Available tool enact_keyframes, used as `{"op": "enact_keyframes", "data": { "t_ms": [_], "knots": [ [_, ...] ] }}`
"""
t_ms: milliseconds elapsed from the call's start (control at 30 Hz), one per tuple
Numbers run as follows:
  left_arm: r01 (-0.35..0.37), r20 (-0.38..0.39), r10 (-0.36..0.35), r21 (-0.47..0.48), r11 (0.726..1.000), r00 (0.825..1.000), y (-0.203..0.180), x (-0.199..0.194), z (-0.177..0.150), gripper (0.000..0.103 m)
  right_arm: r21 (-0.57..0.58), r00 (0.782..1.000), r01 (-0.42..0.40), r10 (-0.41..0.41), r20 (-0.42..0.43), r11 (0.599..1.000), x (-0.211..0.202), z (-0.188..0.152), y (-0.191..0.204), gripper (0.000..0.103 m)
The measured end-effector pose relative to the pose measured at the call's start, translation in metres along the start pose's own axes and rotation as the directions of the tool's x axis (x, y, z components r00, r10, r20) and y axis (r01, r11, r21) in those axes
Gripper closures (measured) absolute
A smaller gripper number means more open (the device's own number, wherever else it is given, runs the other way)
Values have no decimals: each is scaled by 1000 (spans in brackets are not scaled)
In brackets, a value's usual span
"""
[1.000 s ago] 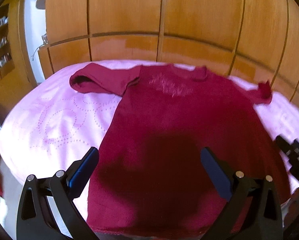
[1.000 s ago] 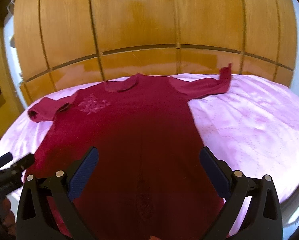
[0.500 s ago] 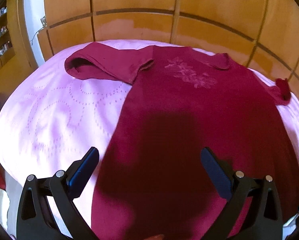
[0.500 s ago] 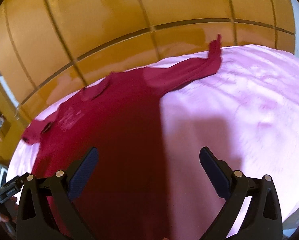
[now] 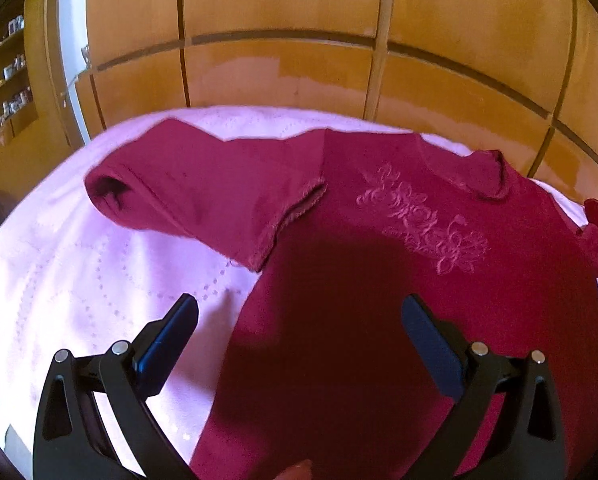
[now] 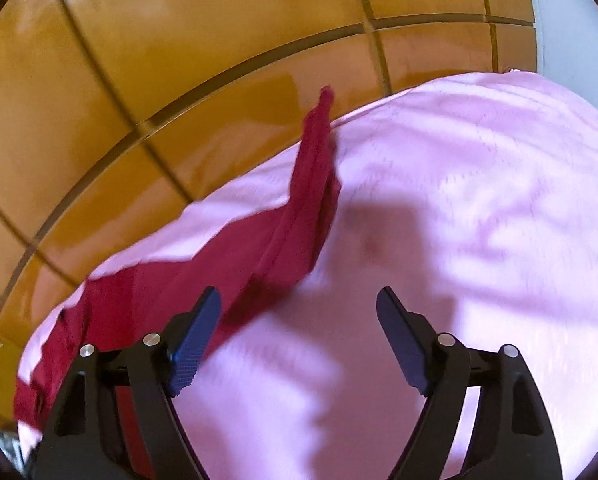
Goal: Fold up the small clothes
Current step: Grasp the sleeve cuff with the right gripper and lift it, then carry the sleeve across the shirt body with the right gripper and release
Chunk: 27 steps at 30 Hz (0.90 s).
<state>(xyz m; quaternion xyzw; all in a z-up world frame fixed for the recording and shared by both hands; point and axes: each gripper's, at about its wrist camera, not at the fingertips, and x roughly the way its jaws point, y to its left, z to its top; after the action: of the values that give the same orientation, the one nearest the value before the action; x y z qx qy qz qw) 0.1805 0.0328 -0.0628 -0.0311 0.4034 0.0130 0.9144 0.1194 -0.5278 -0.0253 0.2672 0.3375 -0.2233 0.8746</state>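
Crimson shirt (image 5: pixel 399 300) lies flat on the pink bedspread (image 5: pixel 79 280); left gripper (image 5: pixel 299 344) gapes empty above it, right gripper (image 6: pixel 299 320) closing on nothing.

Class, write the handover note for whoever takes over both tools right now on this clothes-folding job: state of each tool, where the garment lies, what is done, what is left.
Left tool: open, empty, above the red top's side edge below its left sleeve.
Right tool: jaws closing, nothing between them; only the pink bedspread beneath, with the right sleeve just ahead to its left.
Garment: lies spread flat, embroidered flowers up, both sleeves out to the sides.
Done: laid out; no fold visible.
Left: probably fold in each sleeve, then the body.
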Motion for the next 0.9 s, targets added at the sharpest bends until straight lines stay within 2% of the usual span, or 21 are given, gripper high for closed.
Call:
{"op": "enact_keyframes", "data": {
  "t_ms": [200, 400, 433, 500, 533, 600, 667, 733, 900],
  "knots": [
    [7, -57, -9, -33, 999, 998, 6, 18, -9, 2, 32, 999, 37, -37, 19, 999, 33, 41, 5, 23],
    [-9, -73, 7, -23, 1000, 997, 3, 24, -14, 2, 100, 998, 58, -58, 0, 993, 67, 59, 3, 26],
    [-8, -81, 7, -22, 1000, 997, 3, 26, -14, 2, 116, 999, 53, -53, -8, 992, 74, 62, 0, 30],
    [-2, -90, -1, -26, 1000, 996, 3, 28, -13, 2, 138, 999, 33, -30, -23, 990, 84, 66, -7, 55],
    [2, -92, -5, -29, 1000, 996, 4, 29, -13, 2, 144, 999, 31, -27, -29, 989, 88, 68, -10, 60],
    [9, -91, -13, -34, 999, 996, 5, 29, -13, 2, 170, 999, 4, 2, -36, 985, 91, 67, -18, 79],
    [10, -92, -13, -35, 999, 996, 4, 29, -13, 2, 192, 999, -27, 32, -25, 981, 87, 67, -26, 90],
    [9, -91, -12, -34, 999, 996, 4, 30, -12, 2, 202, 999, -51, 52, 3, 978, 78, 64, -33, 96],
    [12, -90, -15, -36, 999, 996, 4, 29, -12, 2, 262, 997, -77, 68, 43, 962, 52, 53, -51, 96]
  ]
}}
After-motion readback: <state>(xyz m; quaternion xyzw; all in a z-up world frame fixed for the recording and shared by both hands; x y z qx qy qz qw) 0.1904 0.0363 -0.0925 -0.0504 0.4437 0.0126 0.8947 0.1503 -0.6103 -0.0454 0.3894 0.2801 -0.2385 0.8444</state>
